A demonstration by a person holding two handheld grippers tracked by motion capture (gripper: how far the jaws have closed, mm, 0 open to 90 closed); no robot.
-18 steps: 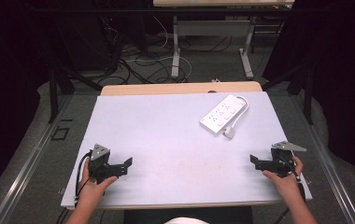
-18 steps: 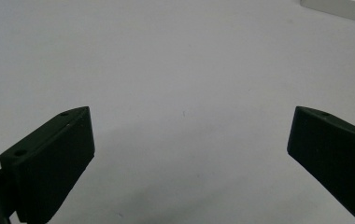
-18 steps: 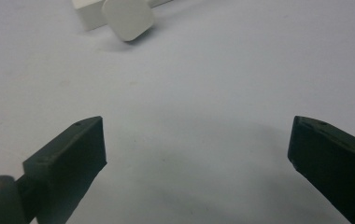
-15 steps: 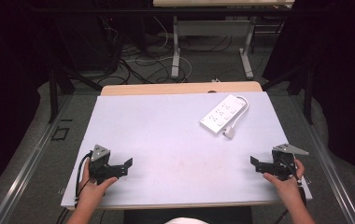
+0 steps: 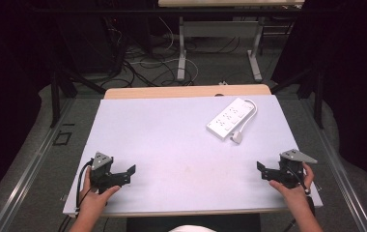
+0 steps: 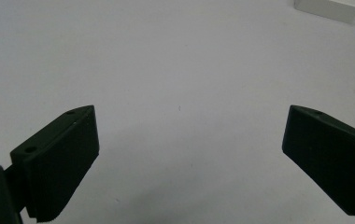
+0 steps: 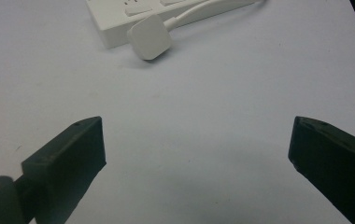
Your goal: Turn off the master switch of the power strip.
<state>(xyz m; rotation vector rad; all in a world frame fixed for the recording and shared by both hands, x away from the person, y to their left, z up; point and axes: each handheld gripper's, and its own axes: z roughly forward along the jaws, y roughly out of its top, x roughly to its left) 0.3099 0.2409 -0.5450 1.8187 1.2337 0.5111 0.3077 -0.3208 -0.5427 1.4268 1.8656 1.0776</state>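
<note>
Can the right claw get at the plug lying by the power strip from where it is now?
Probably yes. The right claw is open and holds nothing, and bare table lies between it and the plug, which rests loose beside the power strip with its cord behind it.

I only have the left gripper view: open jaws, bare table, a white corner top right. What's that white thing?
Observer: A white power strip, lying at an angle on the far right part of the table.
Operator: Its cord?
Observer: It loops round to a plug lying on the table beside the strip, not plugged into it.
Operator: Right gripper?
Observer: The right gripper is open and holds nothing, low at the near right edge.
</note>
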